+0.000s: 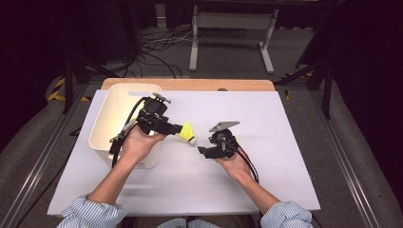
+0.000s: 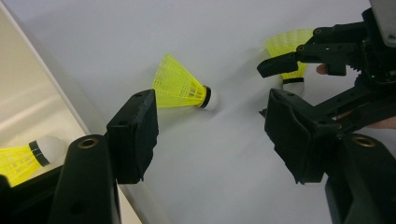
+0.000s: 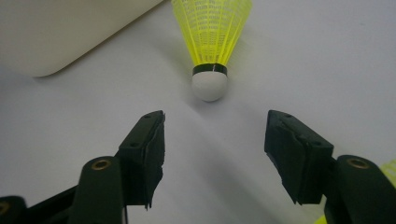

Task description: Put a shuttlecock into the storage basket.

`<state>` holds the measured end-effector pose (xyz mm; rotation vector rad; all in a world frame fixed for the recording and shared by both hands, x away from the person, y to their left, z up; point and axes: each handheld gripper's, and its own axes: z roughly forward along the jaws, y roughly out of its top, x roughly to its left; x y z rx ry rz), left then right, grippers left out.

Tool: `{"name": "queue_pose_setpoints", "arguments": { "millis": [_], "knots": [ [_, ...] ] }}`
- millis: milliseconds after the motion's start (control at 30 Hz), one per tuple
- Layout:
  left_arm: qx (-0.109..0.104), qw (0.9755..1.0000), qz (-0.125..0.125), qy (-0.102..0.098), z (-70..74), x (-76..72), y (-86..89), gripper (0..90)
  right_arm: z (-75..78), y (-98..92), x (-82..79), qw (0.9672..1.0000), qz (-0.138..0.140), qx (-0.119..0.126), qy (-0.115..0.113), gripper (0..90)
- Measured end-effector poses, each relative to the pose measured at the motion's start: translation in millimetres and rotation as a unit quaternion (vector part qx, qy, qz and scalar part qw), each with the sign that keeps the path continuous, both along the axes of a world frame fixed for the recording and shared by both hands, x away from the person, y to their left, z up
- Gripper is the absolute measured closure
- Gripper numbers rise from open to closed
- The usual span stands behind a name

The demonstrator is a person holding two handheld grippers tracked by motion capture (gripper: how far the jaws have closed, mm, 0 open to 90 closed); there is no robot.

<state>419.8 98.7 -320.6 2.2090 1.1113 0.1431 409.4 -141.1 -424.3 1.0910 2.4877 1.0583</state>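
Shuttlecocks are going into the white bin (image 1: 110, 112), as we read it: one (image 2: 28, 156) already lies inside, one (image 1: 188, 133) lies on the tabletop (image 1: 285, 156) between our two grippers, and another (image 2: 288, 51) lies beyond the right gripper. So we judge the job partly done, two left. Our right gripper (image 3: 212, 154) points at the middle shuttlecock (image 3: 211, 44), cork end toward us, just ahead of the fingers, which stand apart with nothing between them. Our left gripper (image 2: 210, 135), beside the bin, has its fingers wide and empty too.
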Motion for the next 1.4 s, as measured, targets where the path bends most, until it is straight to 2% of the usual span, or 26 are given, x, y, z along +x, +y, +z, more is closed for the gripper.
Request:
{"name": "queue_pose_setpoints", "arguments": {
  "millis": [267,700,967,1400],
  "knots": [
    [0.0,1.0,-0.003,0.003,-1.1,0.2,-0.2,34.9,2.9,12.8,15.7,0.9996,-0.002,-0.012,0.024,43.3],
    [-0.001,1.0,0.0,0.0,-2.7,-1.3,1.1,34.6,2.5,32.5,36.7,0.998,-0.004,-0.041,0.047,47.5],
    [-0.002,1.0,0.003,0.005,-4.6,-1.3,3.7,34.5,3.3,42.1,42.0,0.9975,0.002,-0.056,0.045,49.2],
    [0.0,1.0,0.001,0.008,-6.3,-2.2,2.6,34.1,-8.5,49.7,48.1,0.9959,-0.002,-0.072,0.054,54.0]
  ]
}}
